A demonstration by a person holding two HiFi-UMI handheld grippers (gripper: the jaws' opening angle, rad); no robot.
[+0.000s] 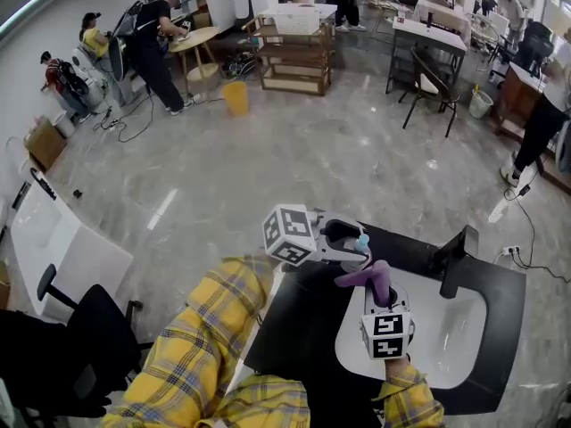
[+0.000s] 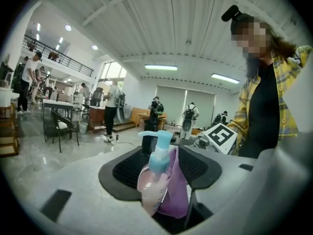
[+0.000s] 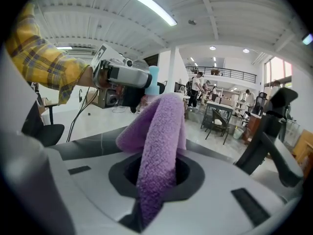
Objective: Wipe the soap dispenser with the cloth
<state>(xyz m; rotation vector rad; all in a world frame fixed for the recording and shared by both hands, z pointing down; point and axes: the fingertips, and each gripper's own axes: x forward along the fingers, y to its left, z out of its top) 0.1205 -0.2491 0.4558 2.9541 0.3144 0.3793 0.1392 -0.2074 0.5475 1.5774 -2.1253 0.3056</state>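
Head view: a black tap [image 1: 453,259] stands on a black counter [image 1: 303,328] at the edge of a white sink [image 1: 455,328]. Left of the tap, the left hand-held gripper [image 1: 355,239] holds the soap dispenser [image 1: 362,238] up in the air. Also left of the tap, but closer to the camera, the right hand-held gripper [image 1: 382,297] points up at the bottle with the purple cloth [image 1: 364,277] in it. The cloth reaches up to just under the soap dispenser. Both arms wear yellow checked sleeves [image 1: 205,346].

Left gripper view: the left hand-held gripper [image 2: 161,168] has its two jaws closed on the soap dispenser [image 2: 152,185], a pink bottle with a blue pump on top. The bottle stands up between the jaws. The cloth [image 2: 178,192] lies flat against the right side of the bottle and touches it.

Right gripper view: the right hand-held gripper [image 3: 156,175] pinches the cloth [image 3: 159,146] tight between its jaws. The cloth sticks up in a fat fold. Far left of the tap [image 3: 266,136], the left hand-held gripper [image 3: 142,89] holds the soap dispenser [image 3: 153,80] just behind the top of the cloth. Only the blue pump shows well here. A yellow checked sleeve [image 3: 44,62] is left of that again.
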